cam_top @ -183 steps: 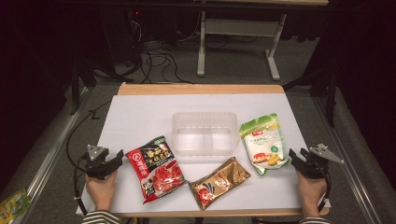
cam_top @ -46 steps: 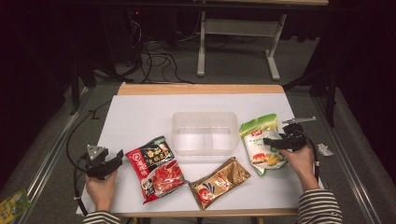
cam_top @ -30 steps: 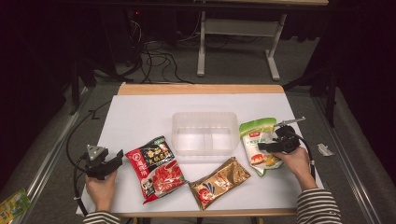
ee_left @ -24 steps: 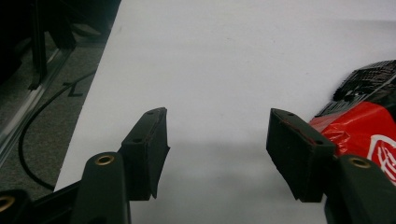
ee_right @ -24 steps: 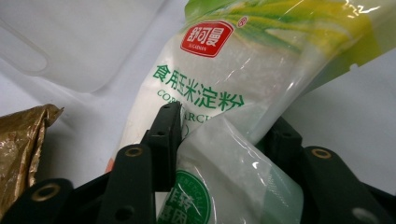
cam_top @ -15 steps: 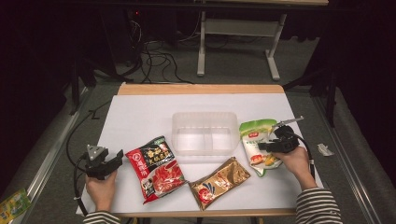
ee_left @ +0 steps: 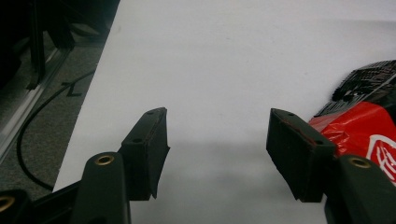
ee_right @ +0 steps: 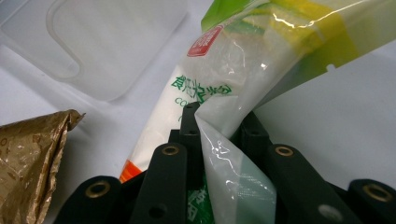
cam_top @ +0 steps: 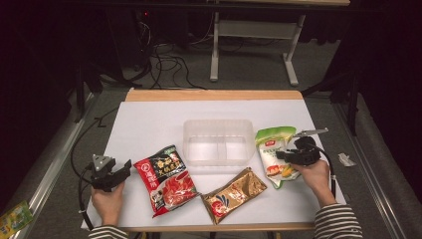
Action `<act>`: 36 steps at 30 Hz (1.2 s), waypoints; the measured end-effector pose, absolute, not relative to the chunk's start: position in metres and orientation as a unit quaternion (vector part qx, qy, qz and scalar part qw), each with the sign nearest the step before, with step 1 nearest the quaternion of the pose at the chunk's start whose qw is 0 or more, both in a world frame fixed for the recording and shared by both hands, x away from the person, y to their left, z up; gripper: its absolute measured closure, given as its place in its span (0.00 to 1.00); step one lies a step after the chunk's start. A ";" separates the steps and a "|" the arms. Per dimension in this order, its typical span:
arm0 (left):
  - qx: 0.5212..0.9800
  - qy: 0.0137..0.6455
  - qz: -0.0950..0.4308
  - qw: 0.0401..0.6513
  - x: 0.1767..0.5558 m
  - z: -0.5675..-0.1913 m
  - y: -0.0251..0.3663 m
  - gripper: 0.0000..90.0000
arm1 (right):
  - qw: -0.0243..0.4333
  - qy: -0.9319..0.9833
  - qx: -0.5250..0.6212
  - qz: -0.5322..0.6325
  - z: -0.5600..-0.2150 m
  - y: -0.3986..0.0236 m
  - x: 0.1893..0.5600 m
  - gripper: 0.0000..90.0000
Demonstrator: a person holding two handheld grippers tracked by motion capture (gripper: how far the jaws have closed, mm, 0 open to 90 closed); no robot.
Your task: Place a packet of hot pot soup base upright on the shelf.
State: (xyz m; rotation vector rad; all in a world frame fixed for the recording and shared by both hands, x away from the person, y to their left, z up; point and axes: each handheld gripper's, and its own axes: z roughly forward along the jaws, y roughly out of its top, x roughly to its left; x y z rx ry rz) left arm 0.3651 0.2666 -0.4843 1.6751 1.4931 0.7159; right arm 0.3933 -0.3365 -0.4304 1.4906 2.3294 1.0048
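1. Dark room w/ cables and a metal frame behind; white-topped desk (cam_top: 149, 119) carries all items.
2. Clear container (cam_top: 218, 141) sits at desk centre, empty, two compartments.
3. Green-white pouch (cam_top: 272, 149) lies just right of the container, toward the desk's right edge. Red-black packet (cam_top: 165, 179) and gold-brown packet (cam_top: 233, 194) lie near the front edge.
4. Right claw (cam_top: 284, 155): jaws have just been closing; right gripper view shows them clenched on a fold of the pouch film (ee_right: 219, 140), approx. at its lower half.
5. Left claw (ee_left: 217, 149): released, jaws wide apart, nothing between them, resting at the front-left corner beside the red-black packet (ee_left: 369, 121).
6. Step in hand (judged): lift pouch, move to container.
7. Technique: confirm pinch holds film plus contents, not film alone; a thin fold may slip. Lift straight up until the pouch clears the container wall, then carry over a compartment and lower before release.
8. Keep left claw parked; avoid nudging the gold-brown packet (ee_right: 28, 158).
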 end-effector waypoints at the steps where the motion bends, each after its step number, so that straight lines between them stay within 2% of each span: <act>1: 0.656 0.586 0.281 0.383 0.365 -0.484 0.266 0.43 | 0.100 0.786 0.504 0.342 -0.430 -0.337 0.392 0.86; 19: 0.656 0.584 0.282 0.385 0.365 -0.484 0.266 0.43 | 0.133 0.765 0.511 0.367 -0.418 -0.345 0.378 0.87; 36: 0.657 0.583 0.283 0.385 0.364 -0.484 0.266 0.43 | 0.145 0.754 0.511 0.386 -0.407 -0.347 0.370 0.87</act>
